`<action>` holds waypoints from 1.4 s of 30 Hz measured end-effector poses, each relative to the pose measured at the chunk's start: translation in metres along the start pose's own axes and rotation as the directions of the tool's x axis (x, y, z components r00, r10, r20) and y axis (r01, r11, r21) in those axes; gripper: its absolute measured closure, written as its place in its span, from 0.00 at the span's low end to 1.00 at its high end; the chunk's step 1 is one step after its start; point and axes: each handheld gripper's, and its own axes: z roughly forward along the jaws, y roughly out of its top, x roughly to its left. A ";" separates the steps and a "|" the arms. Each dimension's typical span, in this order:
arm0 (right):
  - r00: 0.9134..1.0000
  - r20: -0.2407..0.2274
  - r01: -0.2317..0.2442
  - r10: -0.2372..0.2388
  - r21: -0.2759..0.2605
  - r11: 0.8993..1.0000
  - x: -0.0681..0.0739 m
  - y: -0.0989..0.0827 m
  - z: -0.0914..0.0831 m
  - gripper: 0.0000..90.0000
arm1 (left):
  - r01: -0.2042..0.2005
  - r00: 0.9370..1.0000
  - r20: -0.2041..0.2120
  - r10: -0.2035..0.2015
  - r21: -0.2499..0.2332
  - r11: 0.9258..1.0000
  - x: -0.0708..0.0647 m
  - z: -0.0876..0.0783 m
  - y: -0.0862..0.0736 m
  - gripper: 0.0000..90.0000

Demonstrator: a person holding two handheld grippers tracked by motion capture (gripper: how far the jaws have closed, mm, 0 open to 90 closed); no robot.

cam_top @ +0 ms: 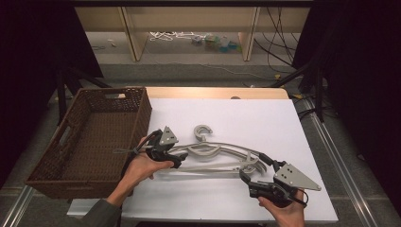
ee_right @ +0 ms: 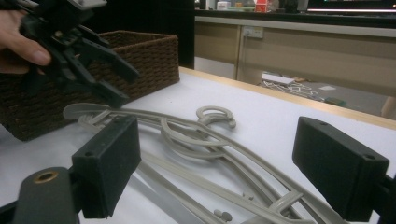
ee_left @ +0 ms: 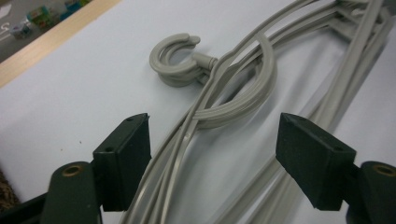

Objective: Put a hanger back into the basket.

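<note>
On the bench's [cam_top: 283,118] left edge sits a brown wicker basket [cam_top: 94,137]. Next over, left tongs [cam_top: 177,162] hang over the left end of the grey hangers [cam_top: 213,156], jaws apart, a hanger arm between the pads, not pinched. Hangers lie stacked flat mid-bench, hooks pointing away from the person. Right tongs [cam_top: 243,175] sit at the hangers' right end, jaws wide apart, gripping nothing.
</note>
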 end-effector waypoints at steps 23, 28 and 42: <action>1.000 0.003 0.000 0.000 0.020 1.000 -0.002 0.000 0.000 0.19 | -0.035 0.999 0.023 0.032 0.180 0.983 0.015 0.055 0.008 0.53; 1.000 -0.001 0.003 -0.003 0.008 1.000 -0.003 -0.001 0.000 0.20 | -0.031 0.999 0.041 0.023 0.210 0.977 0.016 0.062 0.006 0.57; 1.000 -0.005 0.004 -0.004 0.011 1.000 -0.002 -0.001 0.002 0.22 | -0.072 0.995 0.085 0.053 0.230 0.971 0.025 0.072 0.001 0.83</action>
